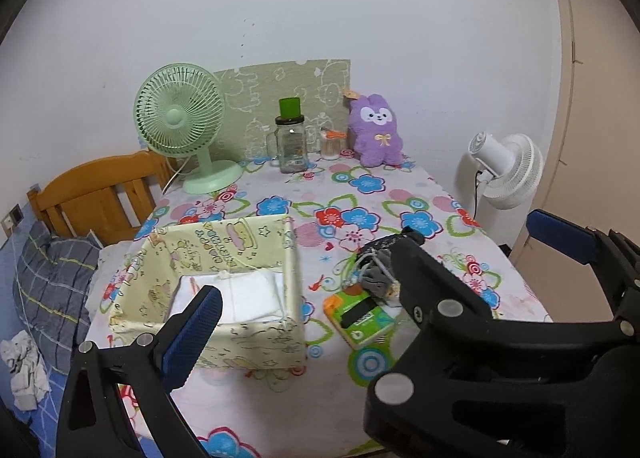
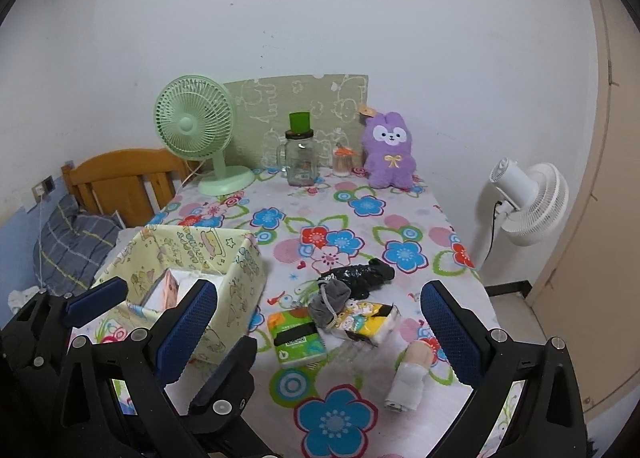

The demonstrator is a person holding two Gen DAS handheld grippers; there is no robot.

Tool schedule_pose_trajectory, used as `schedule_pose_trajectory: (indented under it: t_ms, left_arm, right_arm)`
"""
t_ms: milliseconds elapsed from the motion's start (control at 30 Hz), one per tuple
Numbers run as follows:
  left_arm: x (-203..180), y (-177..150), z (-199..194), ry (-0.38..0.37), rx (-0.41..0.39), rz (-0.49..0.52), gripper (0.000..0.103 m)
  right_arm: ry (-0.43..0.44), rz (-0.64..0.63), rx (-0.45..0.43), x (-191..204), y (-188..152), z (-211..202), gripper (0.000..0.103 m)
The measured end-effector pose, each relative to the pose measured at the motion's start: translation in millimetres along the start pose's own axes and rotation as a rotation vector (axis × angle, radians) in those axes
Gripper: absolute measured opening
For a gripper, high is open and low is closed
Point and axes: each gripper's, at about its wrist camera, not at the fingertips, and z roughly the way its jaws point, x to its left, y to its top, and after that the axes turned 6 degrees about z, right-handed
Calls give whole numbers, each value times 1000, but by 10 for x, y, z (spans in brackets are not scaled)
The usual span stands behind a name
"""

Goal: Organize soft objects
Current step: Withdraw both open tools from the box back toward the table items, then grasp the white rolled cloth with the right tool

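A pale yellow fabric storage box (image 1: 256,342) (image 2: 240,278) stands on the floral table at the left, with white folded items (image 1: 248,294) inside. To its right lie a green tissue pack (image 2: 298,338) (image 1: 360,322), a grey sock bundle (image 2: 330,300), a black cloth (image 2: 362,276), a yellow tissue pack (image 2: 370,320) and a white rolled sock (image 2: 408,382). My left gripper (image 1: 372,270) is open and empty, in front of the box. My right gripper (image 2: 324,328) is open and empty, above the near table edge, with the pile ahead between its fingers.
At the back stand a green fan (image 2: 200,137), a glass jar with green lid (image 2: 300,153), a small jar (image 2: 343,161) and a purple plush bunny (image 2: 390,151). A white fan (image 2: 532,201) stands right of the table. A wooden chair (image 1: 100,193) and a bed are left.
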Motion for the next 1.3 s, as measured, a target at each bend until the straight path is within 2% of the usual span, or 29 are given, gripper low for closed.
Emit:
schedule_pose_trajectory:
  t_ms: [167, 433, 567, 733, 933, 1133, 1200, 1300]
  left_arm:
    - [-100, -41, 18, -21, -9, -4, 103]
    - [-237, -152, 151, -43, 15, -1, 103]
    - [-328, -222, 258, -57, 35, 5, 103]
    - [-425, -298, 368, -69, 53, 21, 102]
    - [-546, -365, 535, -108, 77, 32, 100]
    - [-649, -451, 727, -108, 114, 49, 100]
    - [-678, -476, 782, -112, 128, 53, 100]
    - [-708, -506, 872, -119, 149, 58, 100]
  right_arm:
    - [18, 0, 5, -116, -59, -31, 103]
    - [-23, 1, 4, -249, -195, 2, 103]
    - [-42, 10, 23, -338, -293, 66, 103]
    - [-5, 49, 52, -498, -429, 176, 103]
    - [-33, 46, 50, -601, -526, 270, 103]
    - [-60, 48, 77, -698, -634, 441, 102]
    - [-66, 54, 91, -729, -667, 505, 98]
    - [-67, 63, 121, -773, -714, 612, 96]
